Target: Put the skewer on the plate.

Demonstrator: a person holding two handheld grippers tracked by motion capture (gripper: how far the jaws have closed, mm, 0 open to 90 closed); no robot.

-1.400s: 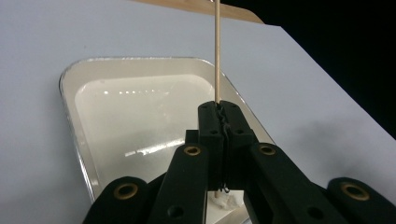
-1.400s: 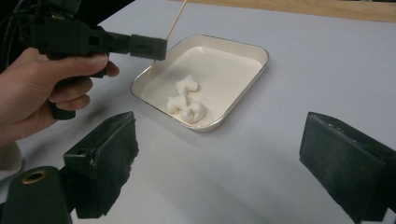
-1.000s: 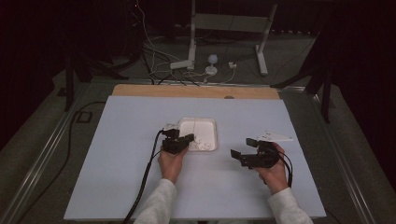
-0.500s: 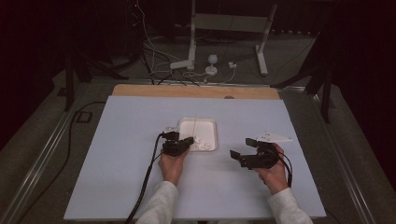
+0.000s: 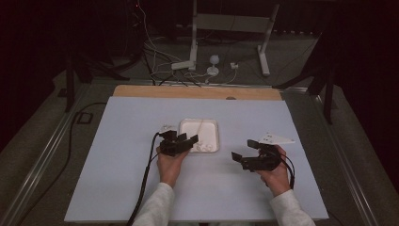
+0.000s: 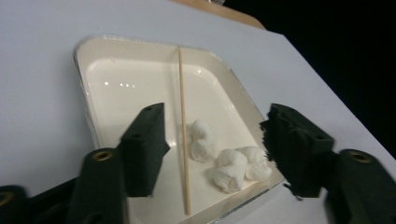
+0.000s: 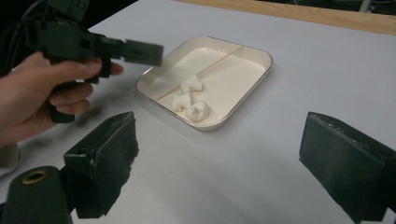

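White tray (image 5: 211, 125) sits mid-bench (image 5: 117, 188), holding a thin wooden skewer (image 6: 183, 135) and a cluster of white marshmallows (image 6: 229, 161) near its close edge. Skewer lies flat on the tray floor, resting against the far rim, apart from the sweets though passing just beside them.

Left claw (image 5: 190, 141) hovers over the tray's near-left corner. Its jaws have just been opening and now stand apart, clear of everything. In the left gripper view the skewer runs straight away from the claw, between the jaws, nearer the left one; marshmallows sit toward the right jaw. Long axis of the skewer is in line with the claw's reach, not across it, so the jaws straddle it sideways and could pinch it along its near half.

Right claw (image 5: 243, 156) rests well to the right of the tray, jaws wide open, nothing between them. From the right gripper view the tray (image 7: 243, 100) lies ahead and left, skewer (image 7: 205, 71) running diagonally.

Left hand (image 5: 170, 165) is plainly the nearer; likely judgement is that skewer or marshmallows fall to it first.
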